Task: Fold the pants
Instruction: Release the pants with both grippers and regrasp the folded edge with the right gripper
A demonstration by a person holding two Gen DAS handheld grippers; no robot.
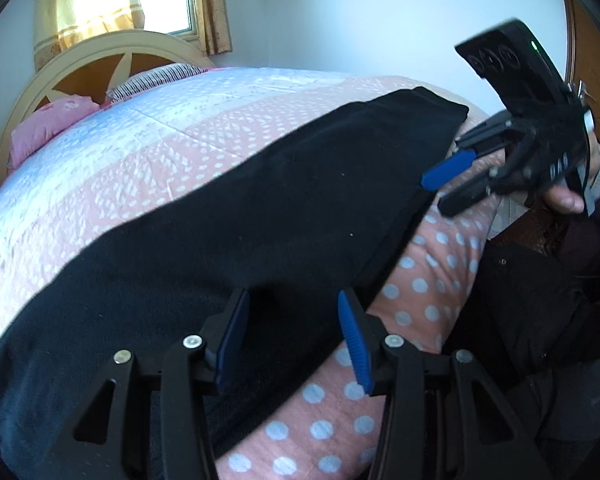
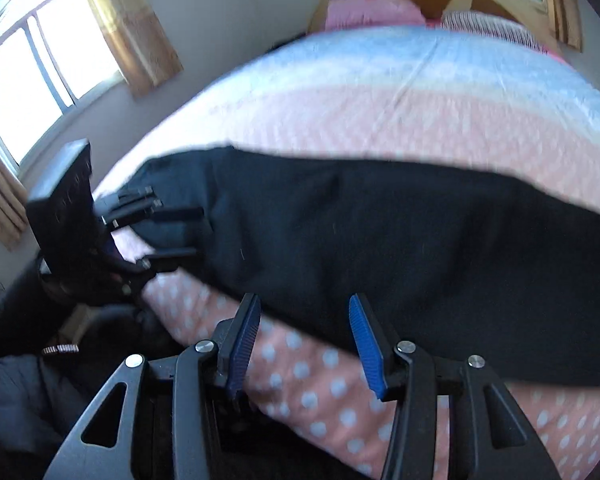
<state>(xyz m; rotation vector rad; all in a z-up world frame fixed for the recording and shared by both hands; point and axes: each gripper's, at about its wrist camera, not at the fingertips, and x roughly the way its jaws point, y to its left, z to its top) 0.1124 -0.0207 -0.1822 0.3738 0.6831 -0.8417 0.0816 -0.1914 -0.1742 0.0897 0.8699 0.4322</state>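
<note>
Lying flat across the bed (image 1: 204,148), one pair of black pants (image 1: 260,216) stretches between two grippers: left gripper (image 1: 292,340) and right gripper (image 2: 304,344) tilt downward, jaws open, empty.

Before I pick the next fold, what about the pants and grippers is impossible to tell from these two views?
- Pants: left wrist view, one end runs off the lower left edge, so full length is unknown.
- Pants, right wrist view: motion blur hides seams and layers; the right end leaves the frame.
- Left gripper: right wrist view, blurred, fingertips merge with dark cloth.
- Right gripper: contact with cloth unclear.
</note>
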